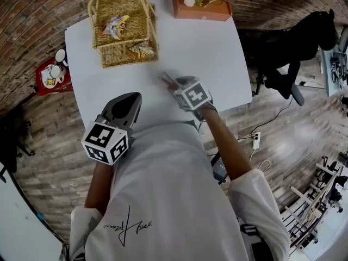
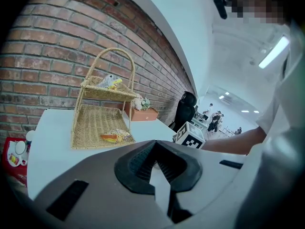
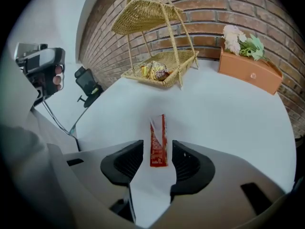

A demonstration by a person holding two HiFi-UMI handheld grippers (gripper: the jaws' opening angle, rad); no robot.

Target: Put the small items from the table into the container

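A red sachet (image 3: 158,142) lies flat on the white table (image 1: 217,58), its near end between the spread jaws of my right gripper (image 3: 157,163); the pads do not touch it. From the head view the sachet (image 1: 166,80) shows just past the right gripper (image 1: 173,87). The two-tier wicker basket (image 1: 122,26) stands at the table's far left, with one wrapped snack (image 1: 116,26) on its top tier and another (image 1: 142,50) on the lower tray. My left gripper (image 1: 132,99) hovers at the near table edge, shut and empty (image 2: 155,165).
An orange box with flowers (image 1: 201,7) sits at the table's far edge against the brick wall. A black office chair (image 1: 293,48) stands right of the table, a red tray with cups (image 1: 51,75) on the floor to its left.
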